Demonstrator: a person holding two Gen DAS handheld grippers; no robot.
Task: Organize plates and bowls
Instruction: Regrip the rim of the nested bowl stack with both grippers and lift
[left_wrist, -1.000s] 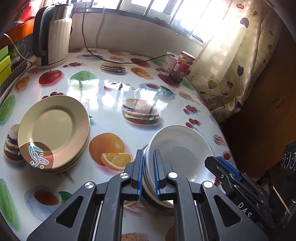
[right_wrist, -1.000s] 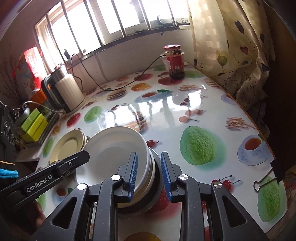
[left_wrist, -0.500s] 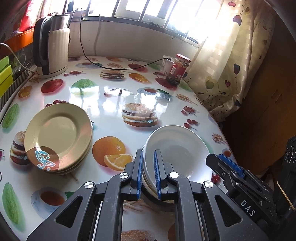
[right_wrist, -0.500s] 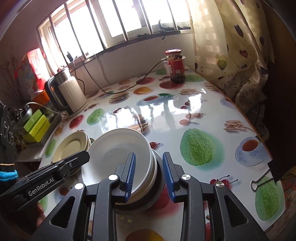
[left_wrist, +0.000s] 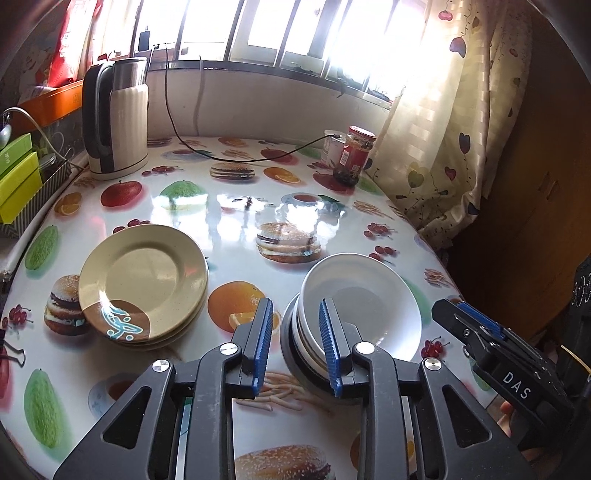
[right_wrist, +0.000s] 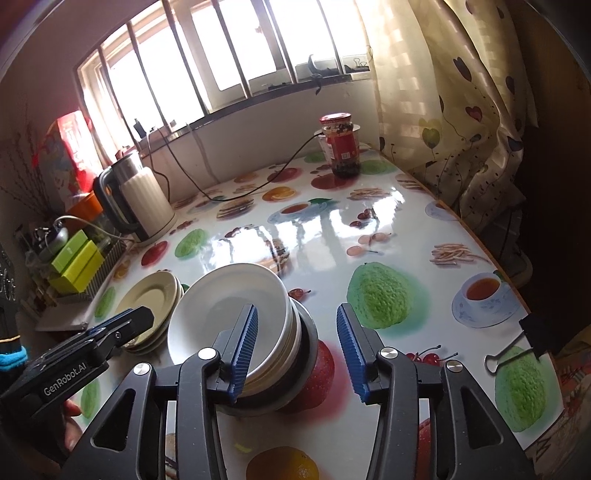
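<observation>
A stack of white bowls (left_wrist: 360, 306) sits on a dark bowl at the table's near right; it also shows in the right wrist view (right_wrist: 229, 317). A stack of beige plates (left_wrist: 144, 280) with a brown and blue mark lies to its left, and shows in the right wrist view (right_wrist: 151, 299). My left gripper (left_wrist: 295, 343) is open, its jaws astride the near left rim of the bowl stack. My right gripper (right_wrist: 299, 347) is open wide, its jaws astride the stack's near right side. Neither gripper holds anything.
A kettle (left_wrist: 116, 118) stands at the back left with its cord across the table. A red-lidded jar (left_wrist: 354, 155) stands at the back right by the curtain (left_wrist: 443, 129). Green boxes (right_wrist: 75, 262) sit off the left edge. A binder clip (right_wrist: 517, 343) lies near the right edge.
Both grippers have opened and let go of the bowl stack's rim. Both have drawn back and risen a little. The bowls stay in place.
</observation>
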